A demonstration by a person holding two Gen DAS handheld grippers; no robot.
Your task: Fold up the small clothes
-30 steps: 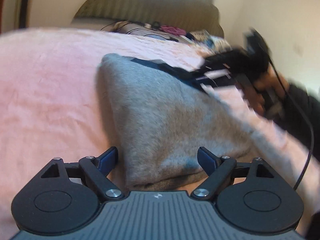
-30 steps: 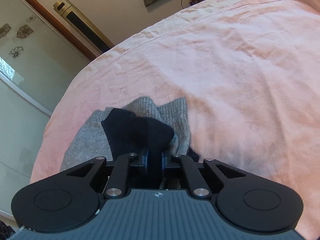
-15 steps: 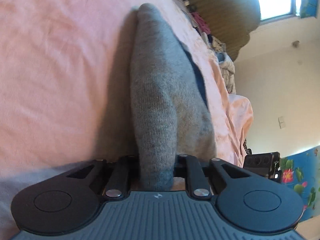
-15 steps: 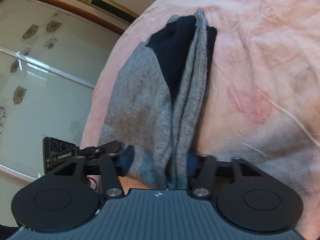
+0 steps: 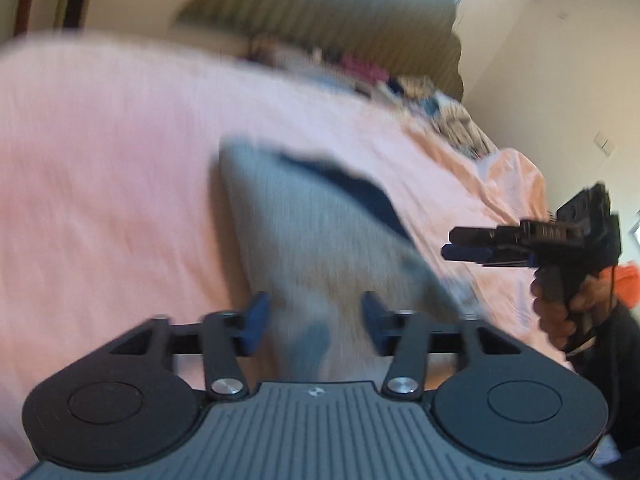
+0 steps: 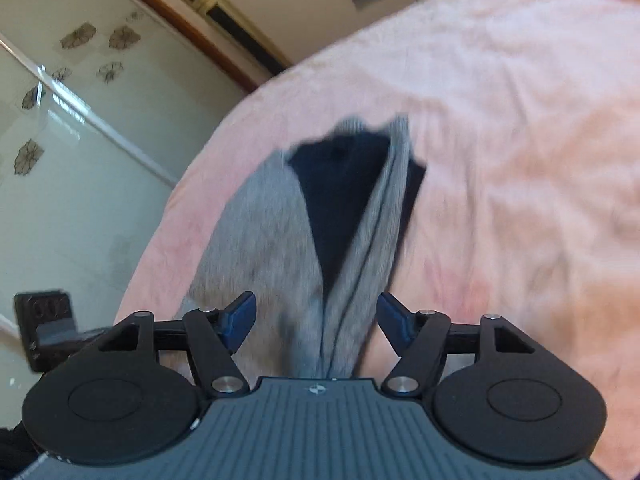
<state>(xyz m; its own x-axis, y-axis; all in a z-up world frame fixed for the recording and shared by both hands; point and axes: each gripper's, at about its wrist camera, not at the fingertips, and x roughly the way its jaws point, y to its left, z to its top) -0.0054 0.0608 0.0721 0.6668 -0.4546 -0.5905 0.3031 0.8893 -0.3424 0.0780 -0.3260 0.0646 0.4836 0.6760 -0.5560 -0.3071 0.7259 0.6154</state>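
Observation:
A small grey knit garment [image 5: 320,248] with a dark navy part [image 5: 360,192] lies folded on the pink bedsheet [image 5: 112,184]. My left gripper [image 5: 314,320] hangs just over its near end. Its jaws are opening, the cloth lies between the blue pads [image 5: 256,318], and they do not press it. In the right wrist view the same garment [image 6: 264,232] shows its navy inside [image 6: 344,192]. My right gripper [image 6: 316,318] is likewise opening over the near edge, with its pads clear of the cloth. From the left wrist view the right gripper [image 5: 466,245] is off to the right, held by a hand [image 5: 560,312].
A padded headboard [image 5: 360,28] and a heap of mixed clothes [image 5: 420,92] stand at the far end of the bed. A glass wardrobe door with flower marks [image 6: 72,128] runs along the left. The left gripper's body [image 6: 44,332] shows at the left edge.
Half a second ago both grippers were closed on the garment's near edge. Now both have let go and pulled back a little, and the garment rests on the sheet.

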